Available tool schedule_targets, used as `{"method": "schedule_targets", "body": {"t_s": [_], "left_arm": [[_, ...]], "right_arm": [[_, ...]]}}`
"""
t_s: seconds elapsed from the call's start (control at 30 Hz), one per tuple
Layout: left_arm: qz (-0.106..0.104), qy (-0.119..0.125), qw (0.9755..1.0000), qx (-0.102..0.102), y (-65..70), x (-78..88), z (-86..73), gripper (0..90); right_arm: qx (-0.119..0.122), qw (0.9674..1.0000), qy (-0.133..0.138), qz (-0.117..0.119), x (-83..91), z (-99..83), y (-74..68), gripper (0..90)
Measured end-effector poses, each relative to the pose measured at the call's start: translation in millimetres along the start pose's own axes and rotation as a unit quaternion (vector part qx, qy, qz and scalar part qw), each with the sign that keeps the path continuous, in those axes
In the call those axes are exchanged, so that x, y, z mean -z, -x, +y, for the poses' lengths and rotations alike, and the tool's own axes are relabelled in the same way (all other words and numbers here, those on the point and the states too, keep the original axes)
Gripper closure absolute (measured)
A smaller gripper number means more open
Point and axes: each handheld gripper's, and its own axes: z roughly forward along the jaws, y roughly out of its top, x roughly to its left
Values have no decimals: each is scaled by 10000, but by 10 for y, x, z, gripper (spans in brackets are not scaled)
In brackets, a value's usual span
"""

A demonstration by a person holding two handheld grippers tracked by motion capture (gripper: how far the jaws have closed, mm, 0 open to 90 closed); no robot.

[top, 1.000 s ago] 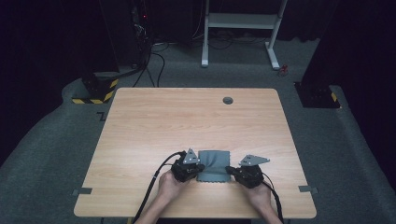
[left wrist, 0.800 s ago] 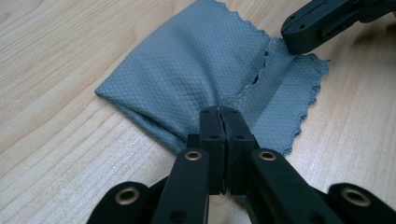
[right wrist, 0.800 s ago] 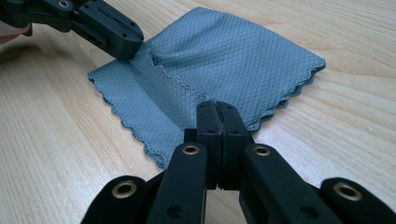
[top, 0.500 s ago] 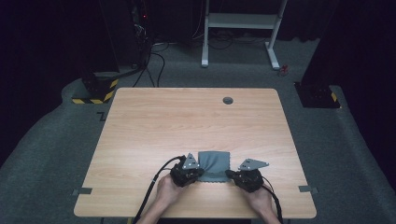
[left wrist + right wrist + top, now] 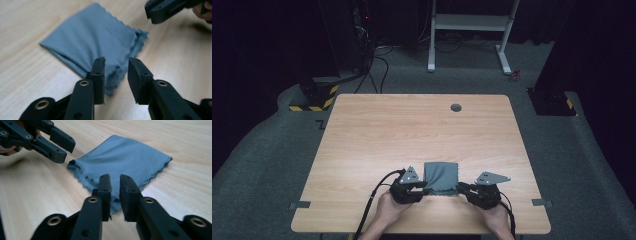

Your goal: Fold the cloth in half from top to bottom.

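The pale wooden table [image 5: 412, 135] stands on grey carpet, a small round dark grommet [image 5: 456, 107] set near its far edge. Toward the near edge, about midway across, lies a folded grey-blue square cloth [image 5: 442, 178], flat, its sides roughly square to the table, with no clear long axis; its wavy-cut edges face the person. At the cloth's near left corner sits the black left gripper [image 5: 116, 72], jaws spread with a clear gap over the cloth's edge. At its near right corner sits the black right gripper [image 5: 115, 187], jaws parted only narrowly; whether they nip the fabric I cannot tell.
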Motion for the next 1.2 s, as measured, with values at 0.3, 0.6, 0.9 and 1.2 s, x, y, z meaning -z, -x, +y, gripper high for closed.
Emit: {"method": "schedule_targets", "body": {"t_s": [0.3,0.6,0.9,1.2], "left_arm": [[521,-363,9979,97,-76,-263,127,537],[575,-593,9966,-5,-68,-162,-82,454],[600,-165,9973,393,-256,-102,106,449],[1200,-651,9906,129,-291,-383,211,439]], "right_arm": [[183,9985,-412,-298,-364,153,-41,848],[440,9973,-525,-258,-281,-56,-116,741],[382,9981,-351,-325,-263,78,-63,736],[382,9976,-443,-360,-445,159,-18,728]]}}
